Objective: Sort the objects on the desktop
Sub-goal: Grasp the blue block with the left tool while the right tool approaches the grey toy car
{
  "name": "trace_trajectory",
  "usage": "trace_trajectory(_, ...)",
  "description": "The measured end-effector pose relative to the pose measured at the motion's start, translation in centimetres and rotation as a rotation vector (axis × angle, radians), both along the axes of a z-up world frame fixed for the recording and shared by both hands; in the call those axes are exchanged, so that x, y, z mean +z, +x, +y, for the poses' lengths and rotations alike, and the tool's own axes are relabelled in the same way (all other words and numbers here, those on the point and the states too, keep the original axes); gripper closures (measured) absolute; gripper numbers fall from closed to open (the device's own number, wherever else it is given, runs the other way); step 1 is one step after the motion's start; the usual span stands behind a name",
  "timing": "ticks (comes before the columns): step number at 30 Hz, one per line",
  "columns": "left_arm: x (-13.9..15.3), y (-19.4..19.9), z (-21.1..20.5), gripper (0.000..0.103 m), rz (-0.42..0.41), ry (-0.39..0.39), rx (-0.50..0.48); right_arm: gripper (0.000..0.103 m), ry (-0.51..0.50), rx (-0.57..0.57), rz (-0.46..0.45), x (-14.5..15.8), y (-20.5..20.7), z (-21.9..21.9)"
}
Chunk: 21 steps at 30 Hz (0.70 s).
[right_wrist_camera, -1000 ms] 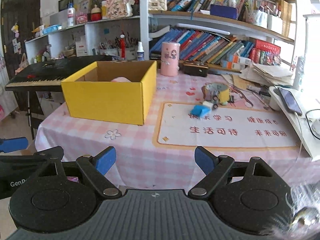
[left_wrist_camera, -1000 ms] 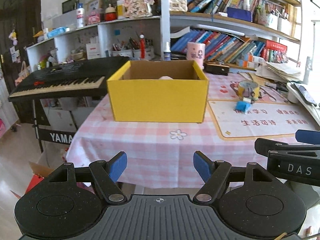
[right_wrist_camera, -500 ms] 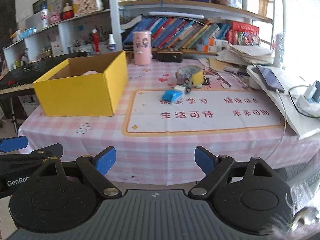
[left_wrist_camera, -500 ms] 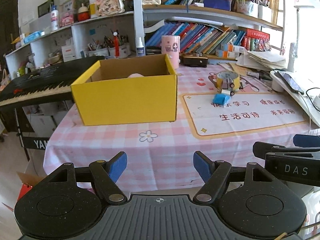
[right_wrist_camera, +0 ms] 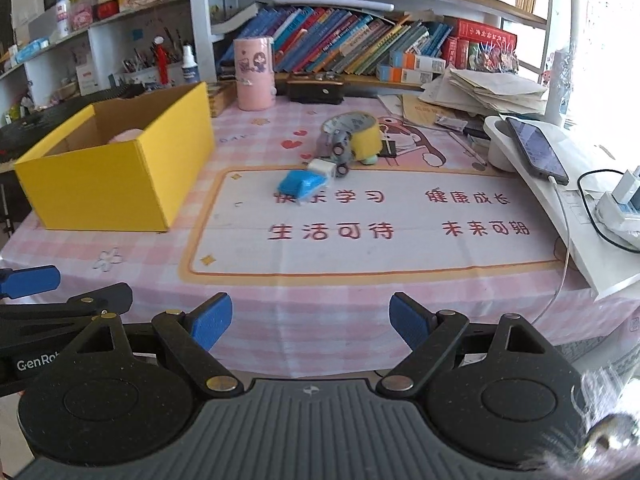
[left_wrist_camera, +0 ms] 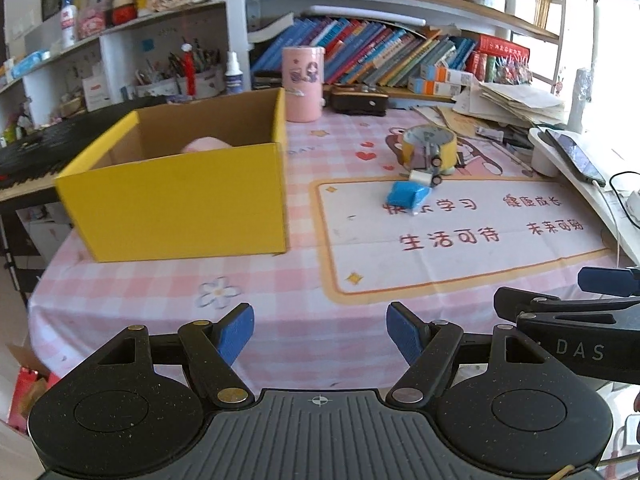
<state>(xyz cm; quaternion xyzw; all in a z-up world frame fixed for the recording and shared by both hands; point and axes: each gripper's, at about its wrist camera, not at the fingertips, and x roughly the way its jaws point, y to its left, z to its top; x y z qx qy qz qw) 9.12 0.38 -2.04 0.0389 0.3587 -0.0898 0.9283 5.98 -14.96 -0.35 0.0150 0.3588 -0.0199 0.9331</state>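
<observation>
A: How do the grippers stand?

B: Left gripper (left_wrist_camera: 320, 334) and right gripper (right_wrist_camera: 310, 322) both have their jaws spread wide, nothing between them, touching nothing, at the near table (right_wrist_camera: 320, 304) edge.

A: And the things to sort?

B: Well ahead on the mat (right_wrist_camera: 360, 240): a blue pack (right_wrist_camera: 300, 186), just behind it a small white piece (right_wrist_camera: 322, 167), a toy car (right_wrist_camera: 338, 148) and a tape roll (right_wrist_camera: 362, 136). The yellow box (left_wrist_camera: 176, 196) sits left, something pink (left_wrist_camera: 206, 145) inside.

A: Any writing?

B: "DAS" on the right gripper's side, "GenRo" on the left's; the mat bears red Chinese characters.
</observation>
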Motion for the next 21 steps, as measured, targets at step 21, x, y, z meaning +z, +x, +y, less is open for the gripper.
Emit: trace_trajectory(21,-1.0,7.9,-9.8,0.03,0.032,0.032,0.018,0.018,0.048,0.002,0.067,-1.6,9.1,-10.3)
